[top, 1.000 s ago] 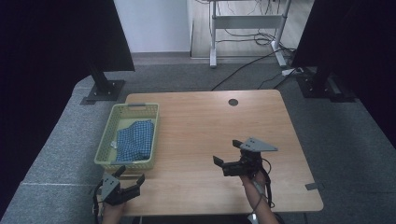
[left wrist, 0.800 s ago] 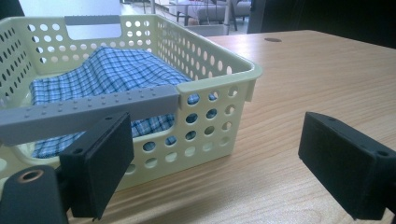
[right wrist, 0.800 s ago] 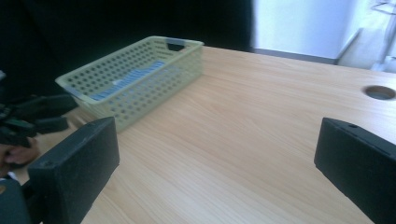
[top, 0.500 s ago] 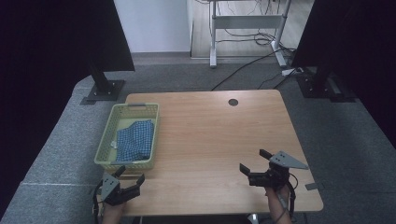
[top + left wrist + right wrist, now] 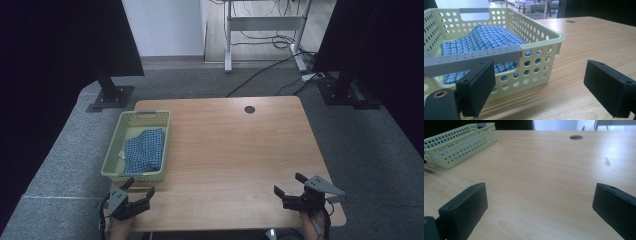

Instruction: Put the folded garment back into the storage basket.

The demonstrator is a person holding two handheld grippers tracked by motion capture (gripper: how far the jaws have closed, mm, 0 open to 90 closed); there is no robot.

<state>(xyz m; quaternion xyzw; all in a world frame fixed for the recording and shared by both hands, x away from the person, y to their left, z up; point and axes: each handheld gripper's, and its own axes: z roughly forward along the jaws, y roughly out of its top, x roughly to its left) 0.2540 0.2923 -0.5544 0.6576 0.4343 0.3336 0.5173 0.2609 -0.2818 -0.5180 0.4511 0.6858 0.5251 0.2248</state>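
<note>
Light wood table (image 5: 225, 145) w/ round cable hole (image 5: 249, 109) at far edge, on grey carpet; dark monitors on stands either side, desk legs & cables behind. No legible writing. Blue checked cloth (image 5: 145, 150) lies in pale green perforated basket (image 5: 111, 161) at table's left. Left gripper (image 5: 136, 195) just beside basket's near end, jaws wide, empty. Right gripper (image 5: 289, 187) at near right corner, jaws wide, empty. Hands partly cut off at bottom.

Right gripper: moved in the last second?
Yes. The right gripper has pulled back from mid-table toward the table's near right corner, away from the basket.
</note>
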